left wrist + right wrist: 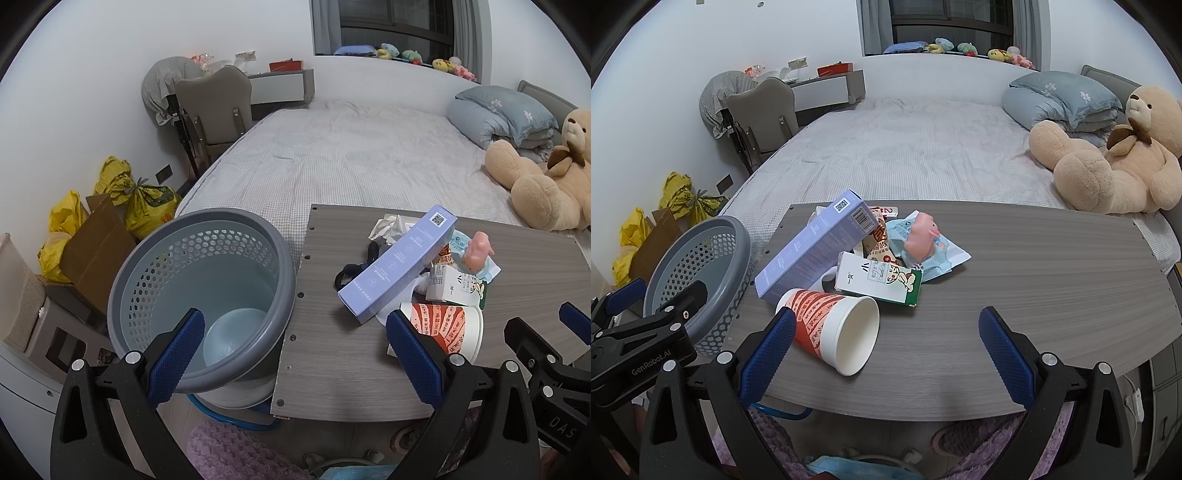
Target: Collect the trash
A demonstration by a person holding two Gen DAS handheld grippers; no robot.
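Your left claw (295, 339) hung spread over the gap between the grey perforated bin (203, 295) and the bench (1034, 280). Your right claw (886, 339) stood spread and empty, its left finger (768, 354) beside the toppled paper cup (834, 328) fronting the trash pile; "GenRobot.AI" marked the neighbouring tool.

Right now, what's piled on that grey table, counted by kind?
Boxes and cartons: 2, the lilac box and the milk carton
Paper cups: 1, the red-patterned cup on its side
Wrappers and packets: 2
Crumpled tissue: 1
Pink toy: 1
Black strap: 1
Total: 8 that I can see
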